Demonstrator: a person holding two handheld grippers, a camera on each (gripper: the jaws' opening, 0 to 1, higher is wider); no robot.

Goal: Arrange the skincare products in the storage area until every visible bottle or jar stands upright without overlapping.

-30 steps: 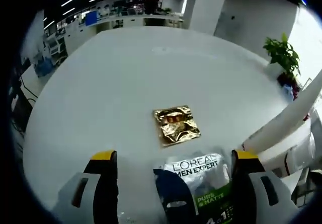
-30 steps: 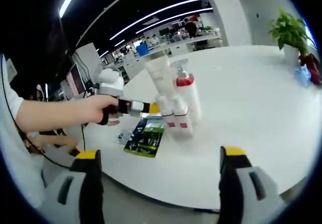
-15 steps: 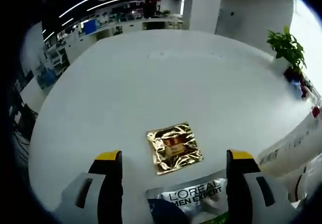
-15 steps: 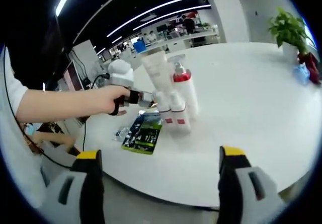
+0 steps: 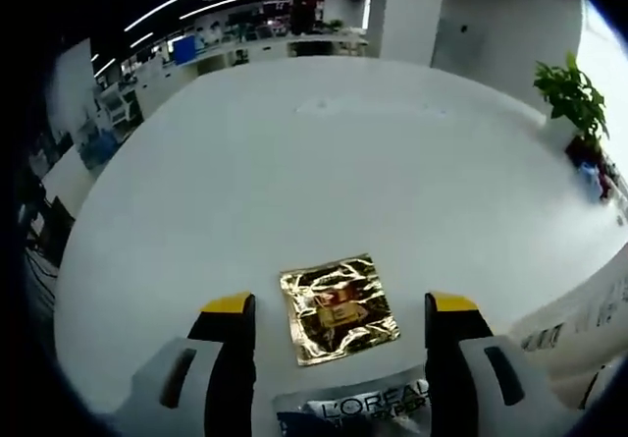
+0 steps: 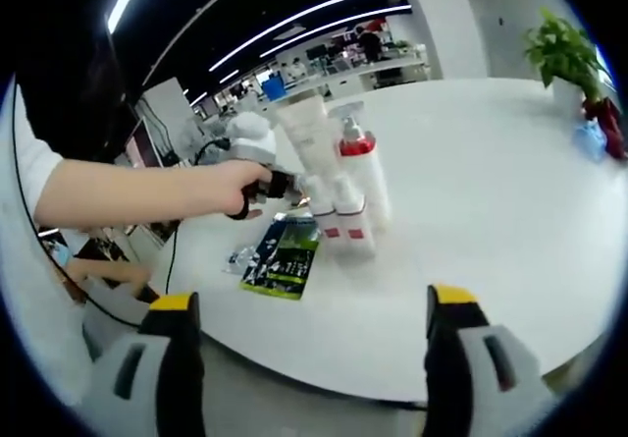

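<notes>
Left tool (image 5: 334, 311) open, jaws straddling flat gold foil sachet (image 5: 338, 307) on white table (image 5: 294, 172), lined up for pickup. Right tool (image 6: 309, 309) open, hanging back off table edge.

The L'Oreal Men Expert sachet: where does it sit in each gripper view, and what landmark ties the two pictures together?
Left gripper view: the L'Oreal sachet lies flat at the bottom edge, between the left gripper's jaws, just below the gold foil sachet.
Right gripper view: it lies flat left of centre, beside the cluster of white bottles, under the person's hand.
Shared landmark: the potted plant at the table's far right.
</notes>
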